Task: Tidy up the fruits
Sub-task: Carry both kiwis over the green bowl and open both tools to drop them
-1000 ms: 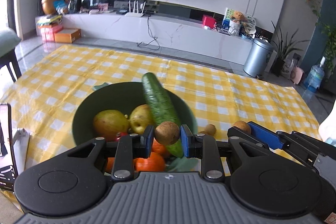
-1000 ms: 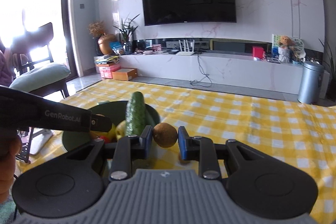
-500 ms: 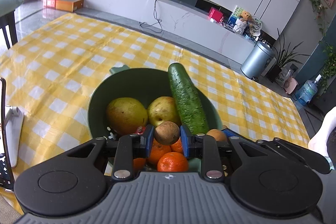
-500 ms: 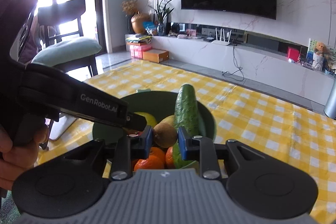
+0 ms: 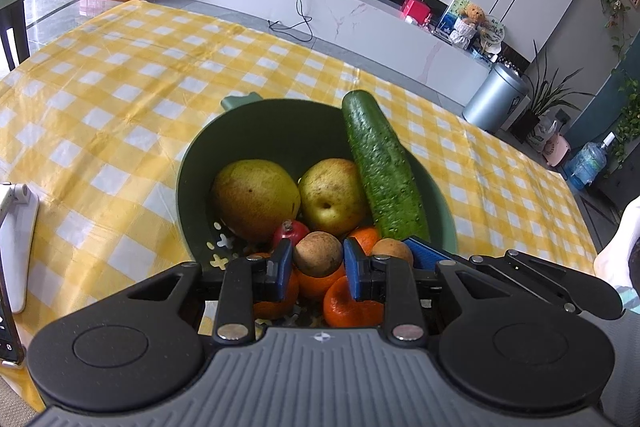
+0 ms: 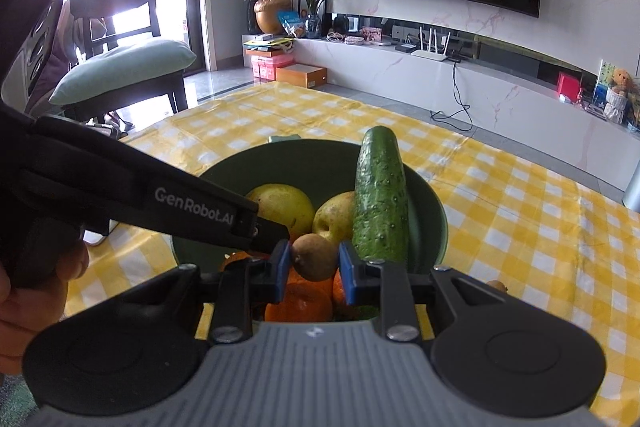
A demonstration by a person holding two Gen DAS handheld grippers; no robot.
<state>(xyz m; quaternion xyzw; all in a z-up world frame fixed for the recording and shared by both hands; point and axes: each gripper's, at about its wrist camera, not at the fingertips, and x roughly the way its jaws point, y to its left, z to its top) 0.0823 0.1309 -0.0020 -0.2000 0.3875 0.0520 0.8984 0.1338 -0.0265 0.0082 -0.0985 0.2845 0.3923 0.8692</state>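
Observation:
A green bowl (image 5: 280,123) on the yellow checked tablecloth holds a cucumber (image 5: 380,167), two pears (image 5: 256,199), a small red fruit (image 5: 290,231) and several oranges (image 5: 352,307). My left gripper (image 5: 318,267) is shut on a small brown round fruit (image 5: 318,253), just above the oranges at the bowl's near edge. My right gripper (image 6: 314,267) is shut on another small brown fruit (image 6: 314,257), also over the bowl (image 6: 304,163); its blue pad and fruit (image 5: 392,249) show beside my left gripper. The cucumber (image 6: 380,195) leans on the right rim.
A white phone stand (image 5: 18,239) sits at the table's left edge. One more small brown fruit (image 6: 498,285) lies on the cloth right of the bowl. A chair with a green cushion (image 6: 124,71) stands left of the table.
Both grippers have moved forward and down over the bowl, each still holding its brown fruit. The right gripper has swung left, next to the left one.

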